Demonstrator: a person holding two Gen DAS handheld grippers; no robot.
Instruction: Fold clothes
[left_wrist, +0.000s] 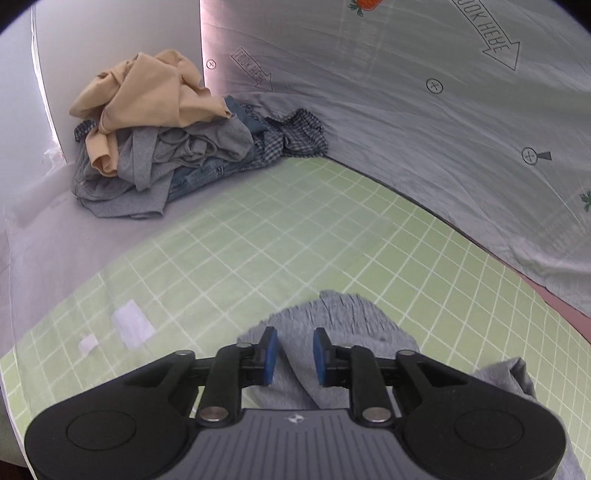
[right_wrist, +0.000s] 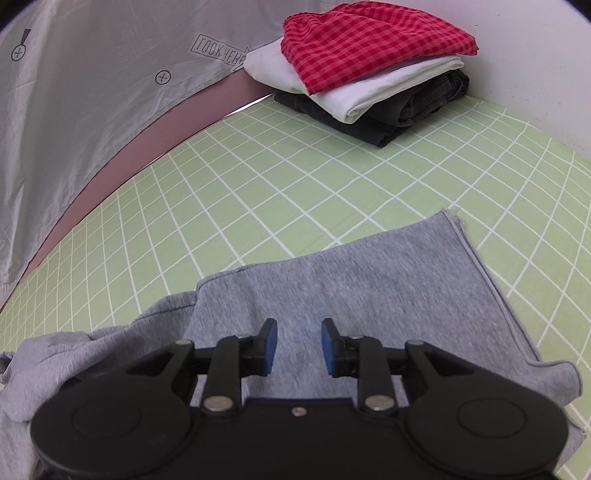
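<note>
Grey garment (right_wrist: 332, 288) lies on the green grid sheet (right_wrist: 295, 177) beneath both grippers — flat ahead of the right gripper (right_wrist: 299, 347), bunched under the left gripper (left_wrist: 295, 350). Both sets of fingers stand apart, holding nothing — the right nearer the smooth panel.

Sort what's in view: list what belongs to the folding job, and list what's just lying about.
Job:
- grey garment spread on the green grid mat
- unfolded clothes pile
- folded stack
- left gripper, open
- right gripper, open

Lying about:
- printed grey sheet
- white tape patches
</note>
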